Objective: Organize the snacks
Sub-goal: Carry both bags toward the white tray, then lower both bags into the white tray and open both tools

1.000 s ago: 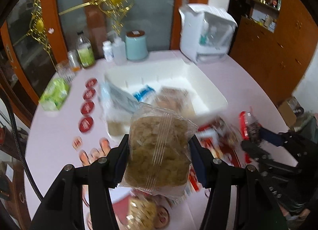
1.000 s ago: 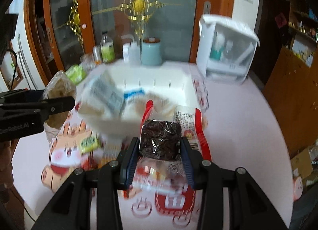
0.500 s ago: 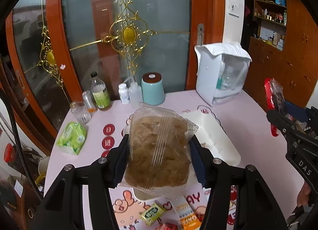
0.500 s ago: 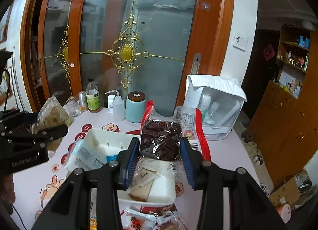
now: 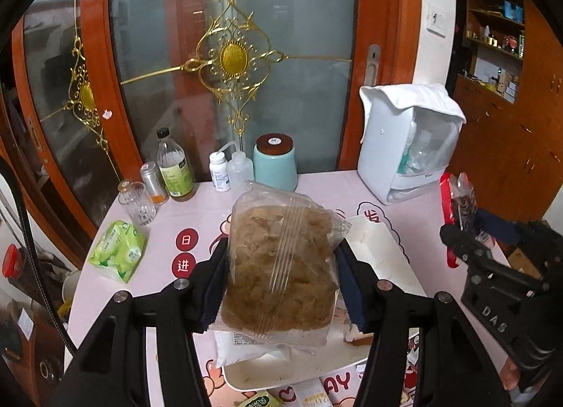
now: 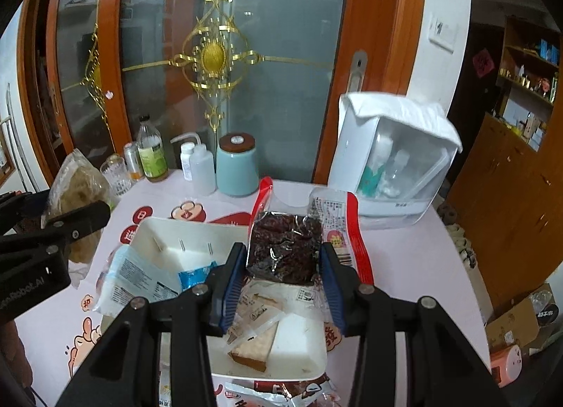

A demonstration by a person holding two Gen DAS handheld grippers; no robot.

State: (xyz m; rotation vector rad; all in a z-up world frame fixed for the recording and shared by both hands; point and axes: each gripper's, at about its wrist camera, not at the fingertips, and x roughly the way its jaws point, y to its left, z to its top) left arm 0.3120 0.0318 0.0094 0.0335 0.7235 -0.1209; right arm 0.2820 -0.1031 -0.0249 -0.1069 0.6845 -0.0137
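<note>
You held both grippers clamped: left gripper (image 5: 281, 276) on chips bag (image 5: 279, 262), right gripper (image 6: 281, 278) on dates pack (image 6: 285, 248); lower squarely over white bin (image 6: 299, 347), frame centre.

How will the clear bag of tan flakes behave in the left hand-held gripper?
The flake bag probably is light: it stands upright from a side pinch by the left hand-held gripper. Its film looks crinkly, likely floppy and slippery. The flakes may crush.

Left gripper (image 5: 281, 266) raised above table level, jaws clamped on a load. Right gripper (image 6: 283, 266) raised alongside to the right, jaws likewise clamped.
</note>
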